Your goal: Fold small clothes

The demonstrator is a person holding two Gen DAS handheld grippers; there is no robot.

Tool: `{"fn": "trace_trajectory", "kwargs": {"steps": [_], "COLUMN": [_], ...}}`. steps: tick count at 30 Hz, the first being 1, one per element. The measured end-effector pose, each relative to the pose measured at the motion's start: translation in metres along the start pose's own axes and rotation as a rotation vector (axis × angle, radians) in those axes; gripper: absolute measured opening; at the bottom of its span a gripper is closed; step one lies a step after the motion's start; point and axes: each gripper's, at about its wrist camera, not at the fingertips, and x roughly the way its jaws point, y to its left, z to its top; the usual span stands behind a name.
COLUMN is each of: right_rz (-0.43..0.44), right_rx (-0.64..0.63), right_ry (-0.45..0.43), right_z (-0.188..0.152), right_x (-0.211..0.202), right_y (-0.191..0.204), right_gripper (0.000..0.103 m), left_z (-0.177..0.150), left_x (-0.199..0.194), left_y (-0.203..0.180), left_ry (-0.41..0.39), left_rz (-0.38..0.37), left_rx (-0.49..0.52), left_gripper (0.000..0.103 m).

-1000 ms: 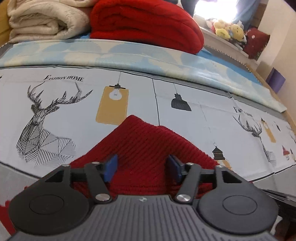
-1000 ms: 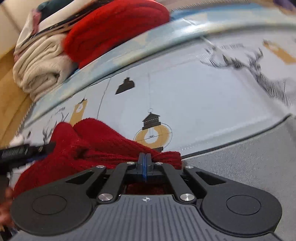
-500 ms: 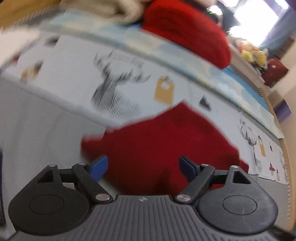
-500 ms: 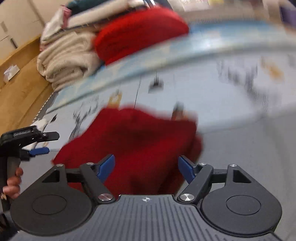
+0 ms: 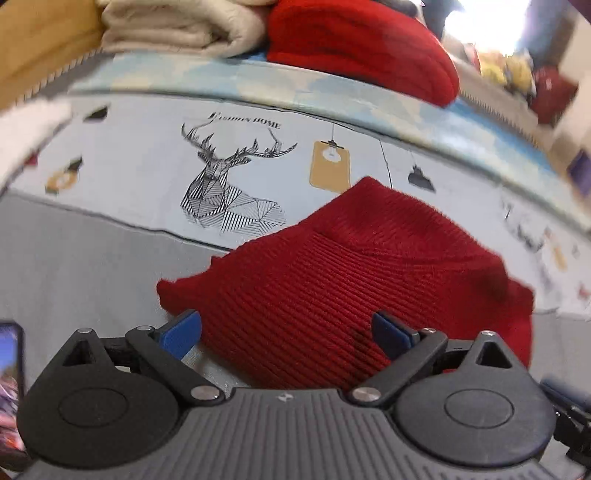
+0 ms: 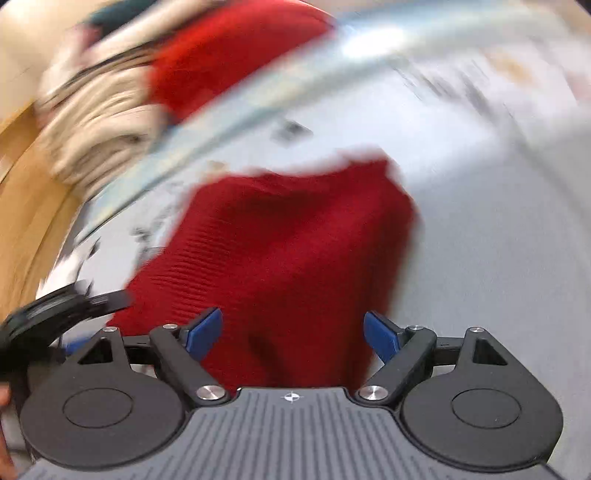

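A small red knitted garment [image 5: 351, 273] lies folded and flat on the printed bed sheet [image 5: 147, 177], partly on the grey cover [image 5: 81, 258]. My left gripper [image 5: 286, 334] is open and empty, its blue pads either side of the garment's near edge, a little above it. My right gripper [image 6: 293, 334] is open and empty, hovering over the same garment [image 6: 295, 251] from the other side. The right wrist view is blurred by motion. The left gripper's body [image 6: 55, 310] shows at that view's left edge.
A stack of folded cream blankets [image 5: 177, 29] and a folded red knit [image 5: 362, 48] sit at the back of the bed. Plush toys [image 5: 506, 74] lie at the far right. A phone screen [image 5: 9, 362] shows at the left edge. Wooden floor [image 6: 22, 206] lies beside the bed.
My right gripper, shut on the garment a second ago, has opened and let it go. My left gripper has opened wider. Both have pulled back, and the garment now lies flat.
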Motion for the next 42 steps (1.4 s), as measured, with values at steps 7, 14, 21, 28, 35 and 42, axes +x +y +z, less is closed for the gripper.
{"fn": "trace_trajectory", "kwargs": {"steps": [7, 14, 21, 28, 35, 42], "right_rz": [-0.213, -0.129, -0.062, -0.001, 0.0, -0.021], "right_rx": [-0.375, -0.086, 0.245, 0.256, 0.249, 0.252], "right_ry": [0.111, 0.05, 0.162, 0.177, 0.151, 0.138], "right_z": [-0.019, -0.021, -0.06, -0.047, -0.046, -0.046], "right_x": [0.067, 0.019, 0.038, 0.043, 0.054, 0.054], "right_y": [0.059, 0.013, -0.032, -0.031, -0.024, -0.021], "right_gripper": [0.093, 0.1, 0.102, 0.103, 0.103, 0.103], "left_z": [-0.001, -0.001, 0.0, -0.002, -0.001, -0.001], "left_x": [0.012, 0.023, 0.048, 0.049, 0.05, 0.054], "left_y": [-0.007, 0.006, 0.01, 0.006, 0.008, 0.008], "left_ry": [0.052, 0.075, 0.093, 0.067, 0.071, 0.076], "left_rz": [0.012, 0.001, -0.034, -0.024, -0.03, -0.031], "left_rx": [0.029, -0.016, -0.09, -0.092, -0.098, -0.116], "left_gripper": [0.1, 0.103, 0.103, 0.103, 0.103, 0.103]}}
